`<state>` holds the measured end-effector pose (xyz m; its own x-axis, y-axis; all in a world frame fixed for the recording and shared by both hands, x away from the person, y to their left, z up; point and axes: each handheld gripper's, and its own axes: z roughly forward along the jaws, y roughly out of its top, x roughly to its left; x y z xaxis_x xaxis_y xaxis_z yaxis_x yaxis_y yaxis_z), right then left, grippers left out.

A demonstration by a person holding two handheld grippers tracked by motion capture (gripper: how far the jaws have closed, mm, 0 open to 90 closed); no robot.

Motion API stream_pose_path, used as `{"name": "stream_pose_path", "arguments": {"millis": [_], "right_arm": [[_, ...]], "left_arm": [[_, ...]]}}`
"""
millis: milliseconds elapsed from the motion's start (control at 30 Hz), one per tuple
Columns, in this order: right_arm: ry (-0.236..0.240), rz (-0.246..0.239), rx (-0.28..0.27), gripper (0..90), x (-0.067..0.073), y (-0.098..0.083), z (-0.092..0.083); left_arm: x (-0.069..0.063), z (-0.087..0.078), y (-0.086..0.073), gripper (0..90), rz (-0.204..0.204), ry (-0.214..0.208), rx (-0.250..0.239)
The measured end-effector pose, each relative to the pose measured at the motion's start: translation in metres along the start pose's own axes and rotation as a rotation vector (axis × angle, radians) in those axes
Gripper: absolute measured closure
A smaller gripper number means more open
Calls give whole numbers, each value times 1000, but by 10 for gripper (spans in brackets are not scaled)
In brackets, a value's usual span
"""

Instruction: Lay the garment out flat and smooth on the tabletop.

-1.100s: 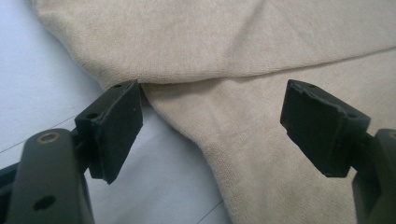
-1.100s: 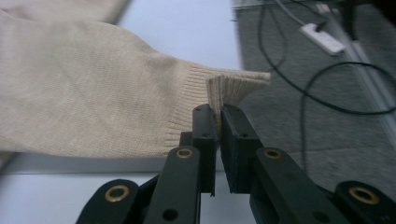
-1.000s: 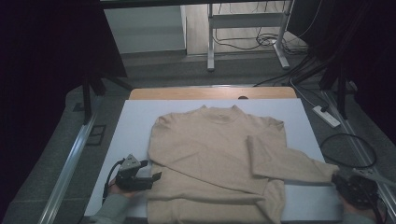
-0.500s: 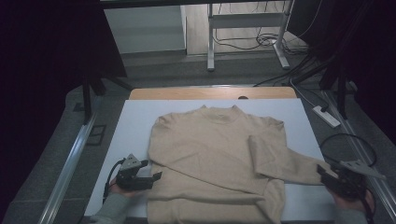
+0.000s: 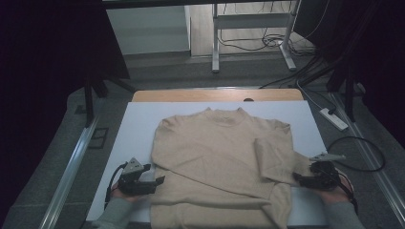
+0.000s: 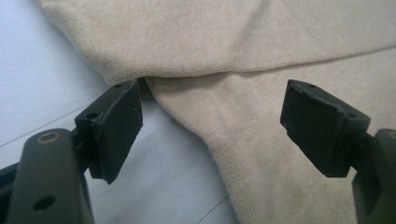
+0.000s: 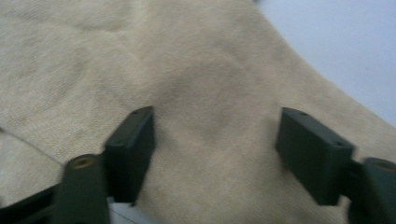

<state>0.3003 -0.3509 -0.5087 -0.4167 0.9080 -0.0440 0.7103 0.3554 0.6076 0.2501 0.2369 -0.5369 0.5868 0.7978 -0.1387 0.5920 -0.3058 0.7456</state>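
The beige sweater (image 5: 222, 162) is soft, matt knitted cloth with a fine ribbed grain. It lies on a smooth, matt white sheet (image 5: 138, 129) covering a wooden tabletop (image 5: 191, 95).

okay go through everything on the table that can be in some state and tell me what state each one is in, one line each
sweater: lying flat on the white sheet, both sleeves folded in across the body
left gripper: open, at the sweater's edge by the folded sleeve, nothing between the pads
right gripper: open, jaws have just been opening, over the sweater's fabric without gripping it
white sheet: spread flat over the table
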Motion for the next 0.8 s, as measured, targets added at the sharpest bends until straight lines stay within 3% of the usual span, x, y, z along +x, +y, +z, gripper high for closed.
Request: {"name": "stream_pose_path", "arguments": {"millis": [67, 167, 233, 433, 533, 633, 733, 800], "right_arm": [[-3, -11, 3, 457, -1, 1, -1], [5, -20, -13, 704, 1, 0, -2], [-13, -35, -26, 804, 3, -1, -2], [-31, -9, -63, 838, -2, -3, -6], [-98, -3, -102, 839, -6, -3, -13], [-208, 10, -127, 838, -16, -5, -23], [-334, 67, -112, 838, -36, -14, -32], [-382, 120, -93, 838, -53, -25, -38]], "left_arm": [[-1, 0, 0, 207, 3, 0, 2], [-1, 1, 0, 207, 2, -1, 3], [0, 1, 0, 207, 1, 0, 2], [0, 1, 0, 207, 0, 0, 3], [0, 1, 0, 207, 1, 1, 3], [0, 1, 0, 208, 0, 1, 2], [0, 1, 0, 208, 1, 1, 2], [0, 1, 0, 208, 0, 1, 3]]}}
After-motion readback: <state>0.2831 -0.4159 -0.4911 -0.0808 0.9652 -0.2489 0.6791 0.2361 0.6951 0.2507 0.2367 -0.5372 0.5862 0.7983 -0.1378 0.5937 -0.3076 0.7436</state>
